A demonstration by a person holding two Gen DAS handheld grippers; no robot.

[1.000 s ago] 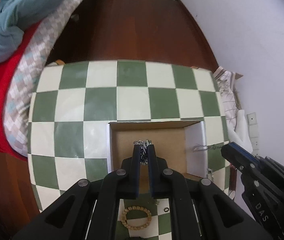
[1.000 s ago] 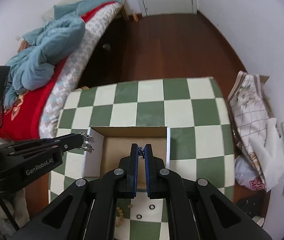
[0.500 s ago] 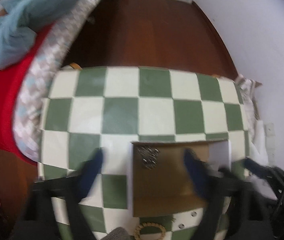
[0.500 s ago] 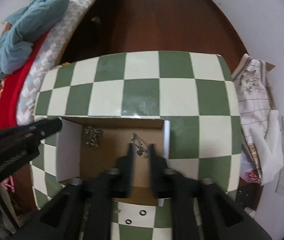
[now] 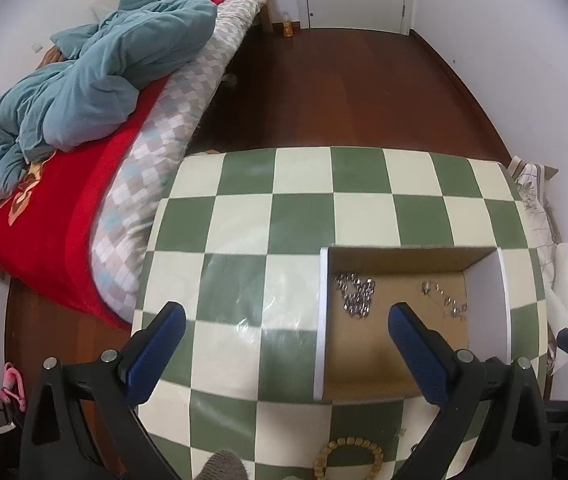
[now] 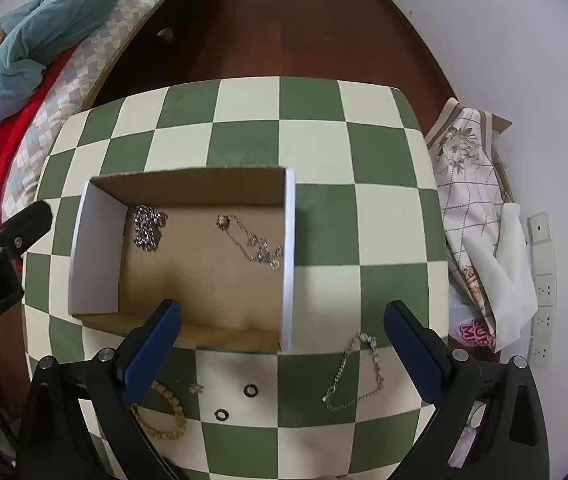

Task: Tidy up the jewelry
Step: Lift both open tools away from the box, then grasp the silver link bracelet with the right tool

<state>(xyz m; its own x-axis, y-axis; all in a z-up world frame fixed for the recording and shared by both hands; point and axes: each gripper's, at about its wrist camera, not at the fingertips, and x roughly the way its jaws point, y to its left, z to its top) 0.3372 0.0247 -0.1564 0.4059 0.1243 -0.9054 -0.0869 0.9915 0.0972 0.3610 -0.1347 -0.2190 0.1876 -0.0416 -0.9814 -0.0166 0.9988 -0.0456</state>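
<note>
Necklaces [image 6: 147, 228] [image 6: 251, 242] now lie released in the box [image 6: 290, 248], left gripper [image 5: 284, 344] and right gripper [image 6: 281, 340] both spread apart.

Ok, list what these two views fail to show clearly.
- Wooden bead bracelet: right wrist view, near side hidden behind the right gripper's finger; left wrist view, cut off by the bottom edge.
- Small piece beside the two black rings: too small to identify.
- Left gripper in the right wrist view: cut off by the left edge.
</note>
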